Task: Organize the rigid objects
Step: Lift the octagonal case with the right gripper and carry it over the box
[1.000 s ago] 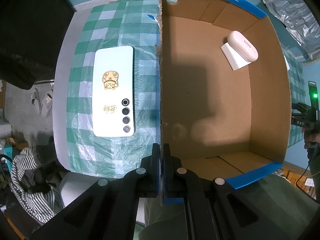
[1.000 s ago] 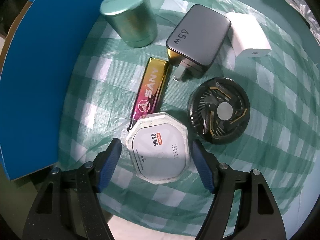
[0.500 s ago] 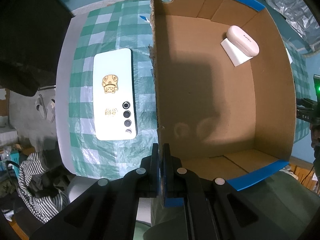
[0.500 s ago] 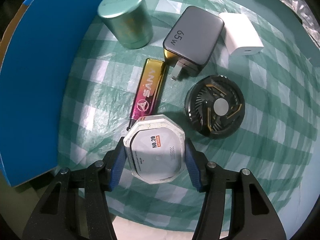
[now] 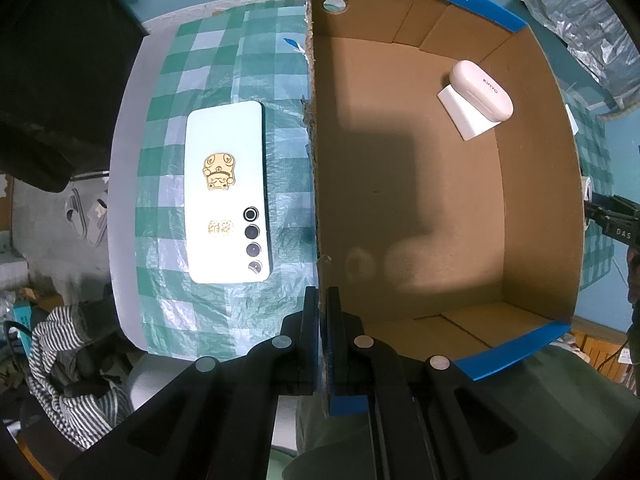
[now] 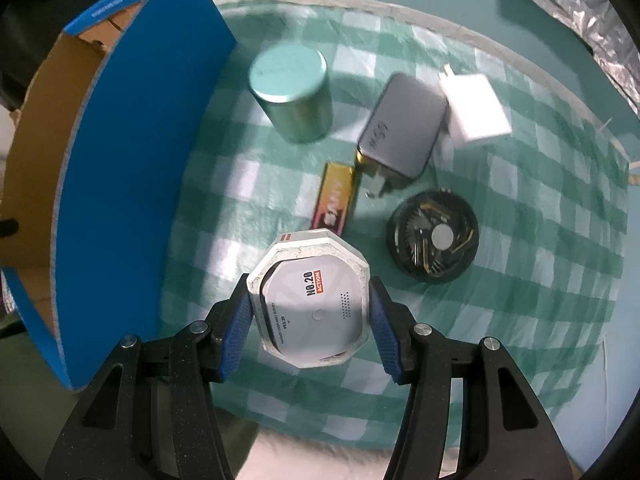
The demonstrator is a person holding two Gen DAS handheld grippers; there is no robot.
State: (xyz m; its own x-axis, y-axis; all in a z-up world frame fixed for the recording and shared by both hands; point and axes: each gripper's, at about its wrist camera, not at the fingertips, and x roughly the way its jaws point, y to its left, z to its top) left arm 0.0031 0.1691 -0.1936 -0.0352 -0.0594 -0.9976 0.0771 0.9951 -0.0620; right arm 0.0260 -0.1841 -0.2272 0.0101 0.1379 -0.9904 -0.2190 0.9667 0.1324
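Compared with a second ago, our right gripper [image 6: 308, 312] has closed on the white octagonal case [image 6: 310, 300] and is lifting it off the checked cloth [image 6: 520, 280]. Our left gripper [image 5: 322, 312] is clamping the wall of the cardboard box [image 5: 536, 200], where we are probably taking the case next.

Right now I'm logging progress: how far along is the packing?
Done: white earbud case lies in the cardboard box, whose wall the left gripper clamps. In hand: right gripper holds the octagonal white case. Left: green tin, grey charger, black fan, white phone.
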